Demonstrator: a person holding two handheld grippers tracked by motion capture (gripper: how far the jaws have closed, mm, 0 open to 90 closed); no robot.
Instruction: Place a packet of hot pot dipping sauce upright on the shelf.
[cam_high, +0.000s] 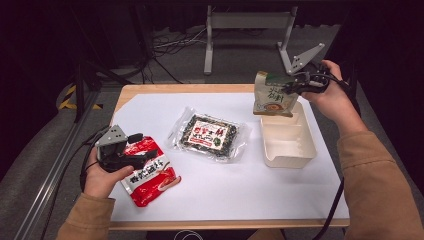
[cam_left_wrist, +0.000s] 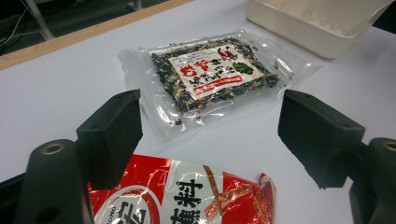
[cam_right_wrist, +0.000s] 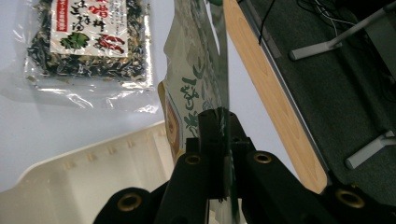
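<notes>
The left gripper (cam_high: 131, 150) rests with jaws apart over the red packet (cam_high: 149, 171); its own view shows red-and-white printing with "料" readable. Ahead of it lies the clear seaweed bag (cam_high: 210, 135), red characters on white. The right gripper (cam_high: 299, 84) is clamped on the green pouch (cam_high: 272, 94), hanging just above the tray (cam_high: 288, 146); its own view shows the pouch edge pinched between shut jaws.

Tan long sleeves, black two-jaw left tool (cam_high: 141, 150) with grey three-cornered plate, brass screws, black trailing cables
</notes>
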